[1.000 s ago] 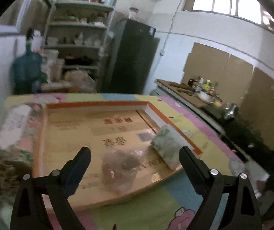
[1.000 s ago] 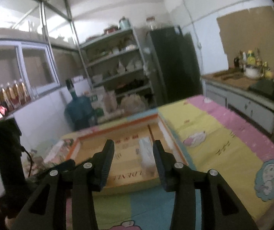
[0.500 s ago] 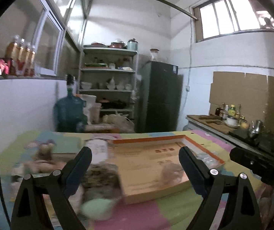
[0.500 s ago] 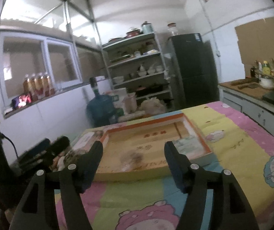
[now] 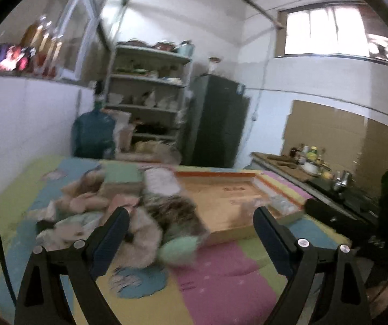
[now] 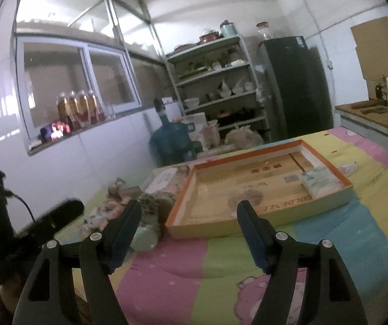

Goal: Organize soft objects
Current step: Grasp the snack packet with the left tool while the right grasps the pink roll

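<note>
A shallow cardboard tray [image 6: 259, 224] with an orange rim lies on the colourful table cover. Inside it rest a clear bag with something brown [image 6: 245, 197] and a pale green packet [image 6: 318, 181]. A heap of soft things [image 5: 129, 216], plush toys, a furry brown piece and a mint-green cushion [image 5: 177, 247], sits left of the tray [image 5: 226, 233]. My left gripper [image 5: 190, 231] is open above the table, facing the heap, nothing between its fingers. My right gripper [image 6: 188, 219] hangs before the tray's near left corner, jaws opening and empty.
Beyond the table stand a blue water jug [image 6: 171, 140], a metal shelf with dishes [image 6: 218, 81] and a dark fridge [image 6: 294, 86]. A counter with bottles and a kettle [image 5: 310, 162] runs along the right. The other gripper's black body [image 5: 383, 216] shows at the right.
Both grippers have pulled back from the tray and swung left, so the soft heap now fills the left view. The right gripper's jaws have widened; the green packet lies in the tray.
</note>
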`<state>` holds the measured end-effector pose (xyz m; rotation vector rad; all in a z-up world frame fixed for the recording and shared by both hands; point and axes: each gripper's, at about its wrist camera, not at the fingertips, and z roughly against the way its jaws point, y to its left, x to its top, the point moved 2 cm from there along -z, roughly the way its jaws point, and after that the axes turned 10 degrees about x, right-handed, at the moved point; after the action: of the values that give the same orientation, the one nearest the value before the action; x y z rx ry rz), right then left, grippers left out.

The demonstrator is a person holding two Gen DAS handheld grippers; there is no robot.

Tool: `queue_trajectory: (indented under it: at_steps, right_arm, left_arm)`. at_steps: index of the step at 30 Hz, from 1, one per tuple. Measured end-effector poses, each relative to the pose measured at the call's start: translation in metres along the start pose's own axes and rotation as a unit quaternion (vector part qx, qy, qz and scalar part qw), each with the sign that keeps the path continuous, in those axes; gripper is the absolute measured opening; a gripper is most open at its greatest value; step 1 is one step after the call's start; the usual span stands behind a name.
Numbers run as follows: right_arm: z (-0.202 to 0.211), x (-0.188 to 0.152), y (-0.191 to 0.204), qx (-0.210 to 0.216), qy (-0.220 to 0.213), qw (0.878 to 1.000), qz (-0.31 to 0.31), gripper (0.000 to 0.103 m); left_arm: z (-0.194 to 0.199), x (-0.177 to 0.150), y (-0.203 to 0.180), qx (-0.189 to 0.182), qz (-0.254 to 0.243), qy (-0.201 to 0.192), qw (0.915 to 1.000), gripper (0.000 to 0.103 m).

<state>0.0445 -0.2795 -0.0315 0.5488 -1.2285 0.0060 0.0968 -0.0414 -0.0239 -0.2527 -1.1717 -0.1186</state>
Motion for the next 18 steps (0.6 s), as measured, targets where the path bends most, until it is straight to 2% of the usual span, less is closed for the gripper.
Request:
queue_trajectory:
  at_steps: [1,4,6,9,13,18]
  right_arm:
    - [0.000,-0.002,0.001,0.003,-0.002,1.000,-0.005,0.075]
    - [-0.005,-0.008,0.011,0.002,-0.001,1.000,-0.005,0.075]
    - [-0.006,-0.009,0.017,-0.006,0.002,1.000,0.005,0.075]
    - [-0.010,-0.014,0.028,-0.011,0.008,1.000,0.016,0.075]
    - [-0.021,-0.020,0.040,-0.010,0.023,0.999,0.022,0.075]
    - [-0.035,-0.031,0.057,-0.012,0.040,0.999,0.034,0.075]
  left_arm:
    - [0.003,-0.003,0.002,0.006,0.004,-0.005,1.0000,0.093]
    - [0.017,-0.003,0.025,0.030,0.036,-0.054,0.9975,0.094]
    - [0.029,0.000,0.040,0.039,0.059,-0.095,0.9930,0.100]
    - [0.045,0.004,0.062,0.048,0.086,-0.132,0.9864,0.100]
    - [0.051,0.008,0.075,0.071,0.065,-0.112,0.9891,0.100]
    - [0.051,0.003,0.088,0.127,0.023,-0.075,0.9888,0.100]
